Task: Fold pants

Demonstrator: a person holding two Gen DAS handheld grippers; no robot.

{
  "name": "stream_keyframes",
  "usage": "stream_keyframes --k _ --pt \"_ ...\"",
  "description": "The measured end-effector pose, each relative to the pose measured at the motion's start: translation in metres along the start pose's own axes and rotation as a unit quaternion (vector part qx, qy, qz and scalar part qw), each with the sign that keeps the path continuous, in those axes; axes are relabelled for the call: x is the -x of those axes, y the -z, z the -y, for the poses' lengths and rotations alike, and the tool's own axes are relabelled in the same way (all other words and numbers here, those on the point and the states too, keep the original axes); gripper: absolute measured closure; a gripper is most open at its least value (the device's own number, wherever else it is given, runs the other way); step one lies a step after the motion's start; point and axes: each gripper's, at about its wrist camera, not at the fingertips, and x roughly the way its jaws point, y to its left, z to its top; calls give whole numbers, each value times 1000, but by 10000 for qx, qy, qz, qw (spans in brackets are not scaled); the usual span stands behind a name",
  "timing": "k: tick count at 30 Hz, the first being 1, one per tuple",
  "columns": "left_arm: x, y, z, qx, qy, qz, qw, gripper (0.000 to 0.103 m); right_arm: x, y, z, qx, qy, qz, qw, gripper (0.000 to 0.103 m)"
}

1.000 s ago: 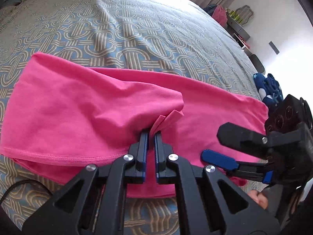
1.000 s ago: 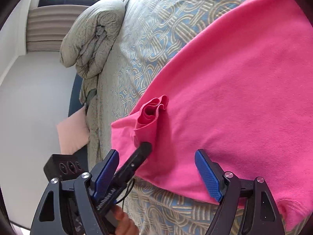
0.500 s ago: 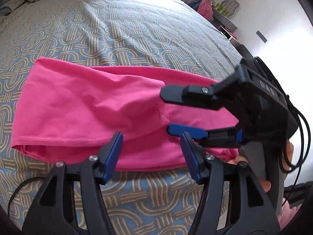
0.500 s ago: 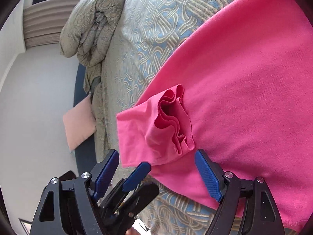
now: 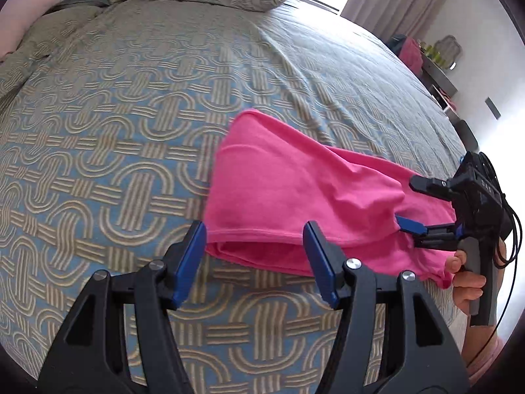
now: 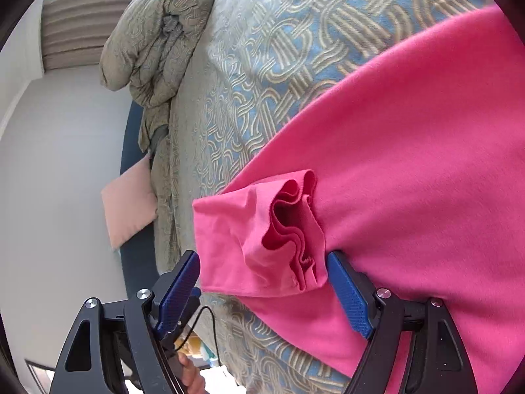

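The bed (image 5: pixel 131 131) carries the pink pants (image 5: pixel 295 190) near its front edge, partly folded, one layer doubled over another. The bunched cuff end (image 6: pixel 288 229) lies on top of the pants, toward their right half, probably set there to shorten the length. The right claw (image 6: pixel 262 292) stands spread, straddling that cuff end without pinching it, evidently placed to take hold. The left claw (image 5: pixel 254 262) stands spread and empty at the pants' left fold, clear of the fabric; its jaws have just been opening, with nothing between them
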Motion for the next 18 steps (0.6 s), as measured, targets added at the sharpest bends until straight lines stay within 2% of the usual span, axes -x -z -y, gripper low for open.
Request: stream_keyframes --k 5,6,7,8,9,12,15,18 --pt "5 -1 -14 214 -36 147 9997 41 -24 -6 -27 515 165 -110 9985 22" --pt "5 -1 -15 221 -37 147 9996 41 -28 -5 -32 602 136 -148 9980 32" --pt "5 0 -15 219 -42 146 9996 41 -33 -5 -38 672 124 -192 9975 53" --pt "5 1 -14 210 -43 148 9997 41 -35 -4 -41 745 178 -217 9968 65" --pt "5 1 -14 198 -45 151 9997 41 -38 -3 -44 823 309 -213 9959 86" --pt "4 0 -14 170 -62 153 9997 41 -40 -1 -49 928 604 -92 9938 92" --pt "2 -2 -19 209 -70 130 9997 41 -33 1 -52 939 659 27 9934 94" --pt "2 -4 -22 257 -5 120 9996 41 -9 7 -68 1263 661 276 9894 94"
